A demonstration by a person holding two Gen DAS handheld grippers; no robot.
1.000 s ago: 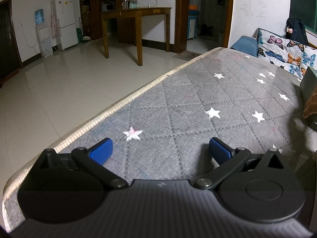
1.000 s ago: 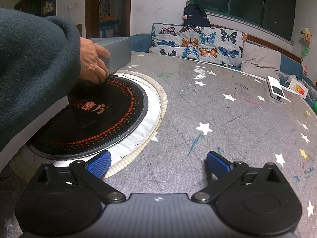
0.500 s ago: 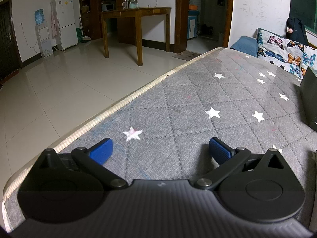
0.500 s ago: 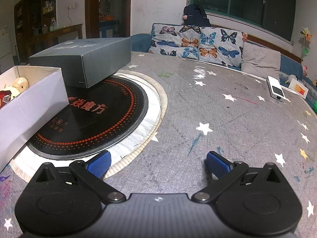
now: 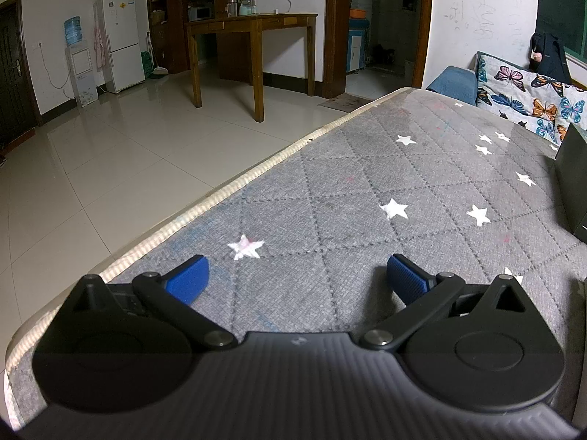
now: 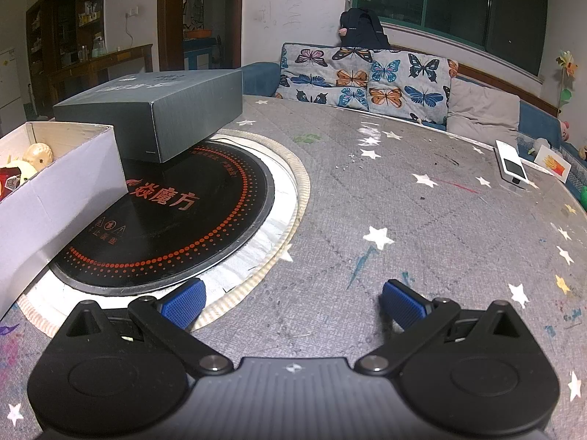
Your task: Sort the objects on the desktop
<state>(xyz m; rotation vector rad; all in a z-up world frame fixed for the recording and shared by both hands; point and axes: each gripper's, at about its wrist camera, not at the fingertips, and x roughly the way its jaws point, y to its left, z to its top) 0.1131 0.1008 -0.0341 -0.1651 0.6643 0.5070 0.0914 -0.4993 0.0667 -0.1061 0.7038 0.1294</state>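
Observation:
A dark grey box [image 6: 154,113] lies on the far side of the round black cooktop [image 6: 172,216]. A white open box [image 6: 55,190] at the left holds several small toys [image 6: 35,154]. My right gripper [image 6: 291,302] rests open and empty on the grey star cloth, near the cooktop's front rim. In the left wrist view my left gripper [image 5: 297,278] is open and empty over the cloth [image 5: 403,190] close to the table's left edge. A sliver of the dark box [image 5: 572,183] shows at that view's right border.
A white handheld device [image 6: 511,163] and a picture card [image 6: 554,163] lie at the table's far right. Butterfly cushions [image 6: 367,77] line the bench behind. Left of the table are tiled floor [image 5: 91,168] and a wooden table [image 5: 253,33].
A person's hand and sleeve that held the dark grey box one second ago have withdrawn, uncovering the white box. Both grippers have stayed still and open.

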